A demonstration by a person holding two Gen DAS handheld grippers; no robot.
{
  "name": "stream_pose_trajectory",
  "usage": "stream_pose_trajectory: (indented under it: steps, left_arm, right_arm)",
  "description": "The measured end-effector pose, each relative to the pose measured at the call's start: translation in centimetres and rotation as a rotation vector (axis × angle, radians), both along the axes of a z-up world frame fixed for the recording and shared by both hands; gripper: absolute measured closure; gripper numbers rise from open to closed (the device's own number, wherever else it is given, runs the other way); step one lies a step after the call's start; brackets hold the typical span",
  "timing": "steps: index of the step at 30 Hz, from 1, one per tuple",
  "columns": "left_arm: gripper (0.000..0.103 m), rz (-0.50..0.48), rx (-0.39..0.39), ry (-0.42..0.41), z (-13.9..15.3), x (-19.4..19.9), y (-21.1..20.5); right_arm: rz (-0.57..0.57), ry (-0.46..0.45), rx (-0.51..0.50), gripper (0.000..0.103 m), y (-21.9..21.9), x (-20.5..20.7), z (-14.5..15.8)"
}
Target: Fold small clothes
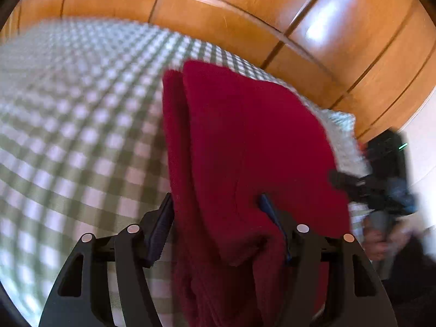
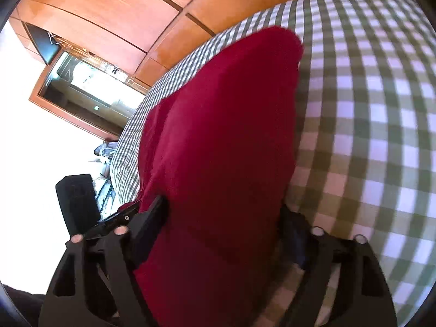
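Red cloth (image 1: 245,150) fills the space between the fingers of your left gripper (image 1: 218,218), with its near end dropping out of view below the lens. Both fingers stand apart around the fabric; whether the pads actually press on it cannot be told from this view. Your right gripper (image 2: 223,218) shows the same condition: fingers apart, the red cloth (image 2: 218,136) bunched between them, contact pressure not readable. The garment extends away from both grippers and lies on the green-and-white checked bed cover (image 1: 81,109), near the edge that runs along the wooden panelling (image 1: 327,41). Treat the garment as light, soft and limp: it will sag and slide rather than hold a crease, so take hold at a hem or corner, pinching through all layers. Motion blur softens the seams and edges, so the type of garment and the number of layers already folded cannot be determined. Its near end is cut off in both views.
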State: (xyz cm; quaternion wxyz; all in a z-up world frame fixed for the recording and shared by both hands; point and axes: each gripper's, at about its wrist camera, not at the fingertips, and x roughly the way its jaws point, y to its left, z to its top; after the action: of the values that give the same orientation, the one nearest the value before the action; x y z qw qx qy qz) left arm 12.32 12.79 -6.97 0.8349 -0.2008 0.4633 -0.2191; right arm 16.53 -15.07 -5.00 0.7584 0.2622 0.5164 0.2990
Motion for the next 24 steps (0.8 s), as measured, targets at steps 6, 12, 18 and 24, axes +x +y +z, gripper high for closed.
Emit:
stream_pose_trajectory:
  steps: [6,12,18,24]
  left_arm:
    - [0.066,-0.031,-0.211,-0.011,-0.9,0.0,0.7]
    - [0.068,-0.167,-0.234,-0.045,1.7,1.4,-5.0]
    - [0.068,-0.37,-0.228,-0.088,5.1,5.6,-17.3]
    - [0.068,-0.518,-0.159,-0.099,6.7,9.8,-32.3]
  right_arm:
    - [0.008,-0.107,-0.039,0.063,-0.9,-2.4,3.6]
    - [-0.123,-0.195,-0.04,0.064,-8.2,-4.8,7.5]
    - [-0.343,-0.259,-0.097,0.064,-19.5,-8.1,10.5]
    - [-0.569,-0.245,-0.202,0.064,-29.3,-9.8,9.8]
